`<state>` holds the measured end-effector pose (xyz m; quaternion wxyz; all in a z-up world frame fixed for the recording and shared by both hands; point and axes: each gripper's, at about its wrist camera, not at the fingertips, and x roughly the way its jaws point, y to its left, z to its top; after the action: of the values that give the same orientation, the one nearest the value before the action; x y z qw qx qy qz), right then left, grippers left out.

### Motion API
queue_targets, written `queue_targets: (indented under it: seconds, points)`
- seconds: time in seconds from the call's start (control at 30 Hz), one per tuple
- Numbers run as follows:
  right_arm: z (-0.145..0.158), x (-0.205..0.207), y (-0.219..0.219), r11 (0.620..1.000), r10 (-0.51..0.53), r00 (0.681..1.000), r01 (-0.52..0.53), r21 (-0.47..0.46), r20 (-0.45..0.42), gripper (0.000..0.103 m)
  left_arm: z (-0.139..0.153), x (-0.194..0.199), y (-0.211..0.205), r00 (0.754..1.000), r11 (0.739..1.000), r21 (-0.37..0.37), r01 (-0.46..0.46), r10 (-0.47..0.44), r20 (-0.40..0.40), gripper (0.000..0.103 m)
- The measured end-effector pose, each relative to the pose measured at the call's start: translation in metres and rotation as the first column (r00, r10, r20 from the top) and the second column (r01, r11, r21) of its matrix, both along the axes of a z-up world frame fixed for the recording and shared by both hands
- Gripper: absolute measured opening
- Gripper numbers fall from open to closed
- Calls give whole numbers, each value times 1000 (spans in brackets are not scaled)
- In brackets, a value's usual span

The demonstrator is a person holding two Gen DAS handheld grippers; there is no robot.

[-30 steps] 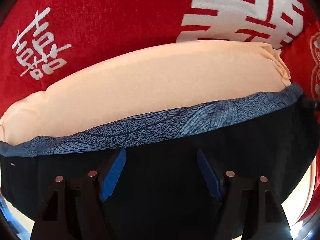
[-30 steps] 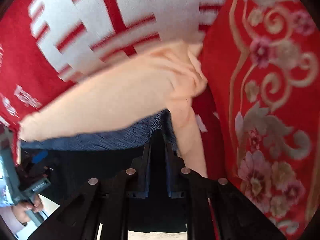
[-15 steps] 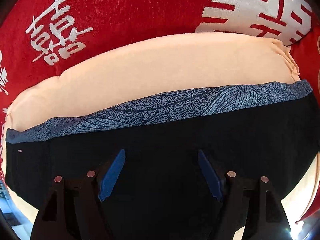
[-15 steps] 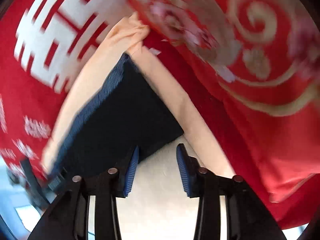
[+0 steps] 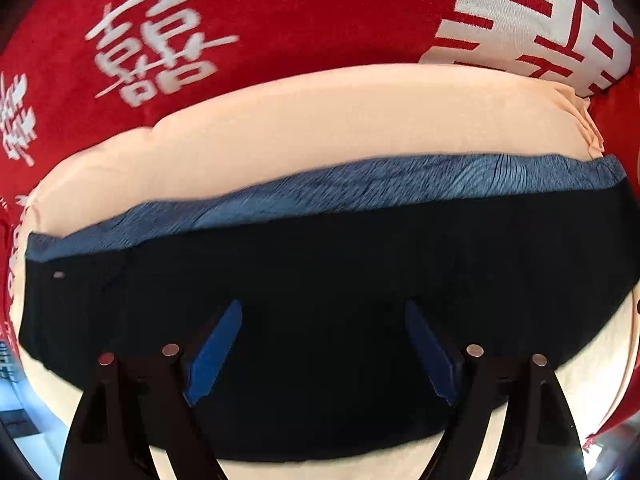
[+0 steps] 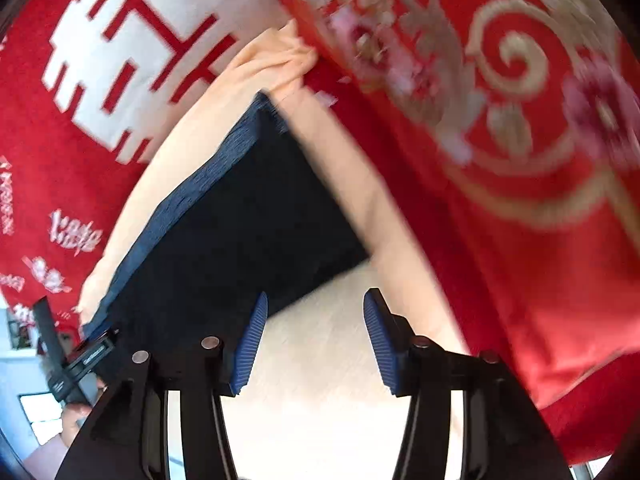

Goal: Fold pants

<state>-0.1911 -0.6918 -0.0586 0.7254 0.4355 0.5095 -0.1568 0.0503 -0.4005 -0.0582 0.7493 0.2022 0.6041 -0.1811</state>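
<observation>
Change since a second ago: the right claw [image 6: 311,342] has let go of the pants' corner and slid off to the side, so pale cushion now shows between its pads where dark cloth was; the left claw [image 5: 322,354] has drifted a little, with more of the pants in its view.
Pants: the pants [image 5: 320,280] lie as a compact dark rectangle with a blue patterned band [image 5: 360,184] along the far edge, directly under and ahead of the left claw, and ahead-left of the right claw.
Support: a peach cushion [image 5: 320,128] on a red bedspread [image 5: 280,20].
Progress: the folding looks essentially finished, with edges roughly squared; at most a smoothing or straightening seems left.
Left claw: spread wide and opening further, hanging over the dark cloth; no pinch visible, contact cannot be told.
Right claw: partway spread and opening, nothing between its pads, the pants' near corner just ahead of its left pad [image 6: 250,348].
Other: a person's hand [image 6: 74,416] grips the left device, at the lower left of the right claw's view.
</observation>
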Motion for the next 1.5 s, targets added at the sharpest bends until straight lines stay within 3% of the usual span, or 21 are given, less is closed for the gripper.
queue_targets:
  seconds: [0.23, 0.53, 0.77, 0.9, 1.0, 1.2, 1.3, 1.37, 1.5]
  points:
    - [-9, 0, 76, 991, 84, 996, -84, 106, -2, 55, 9, -12, 62, 997, 997, 23, -71, 71, -20, 85]
    - [-4, 52, 198, 961, 235, 972, -237, 145, 27, 55, 6, -13, 144, 994, 995, -6, -104, 104, -43, 85]
    - [0, 102, 304, 927, 328, 943, -333, 175, 55, 55, 17, 19, 232, 993, 993, -27, -113, 112, -19, 85]
    - [-3, 144, 368, 888, 409, 909, -416, 194, 79, 55, 22, 47, 284, 988, 988, -11, -153, 153, 11, 85]
    - [6, 181, 406, 843, 504, 857, -516, 153, 110, 55, 25, 68, 322, 978, 979, 0, -203, 203, 38, 85]
    - [41, 307, 472, 691, 720, 677, -719, -68, 154, 55, 23, 117, 362, 963, 971, -39, -234, 237, 127, 85]
    - [39, 368, 505, 610, 792, 601, -779, -145, 105, 55, 4, 141, 376, 959, 965, -40, -260, 263, 103, 85]
    - [30, 397, 525, 551, 832, 553, -810, -199, 54, 55, -3, 136, 380, 956, 960, -37, -276, 278, 88, 85]
    - [-2, 432, 562, 421, 893, 445, -877, -233, -61, 55, -8, 133, 393, 958, 955, -115, -272, 280, 59, 85]
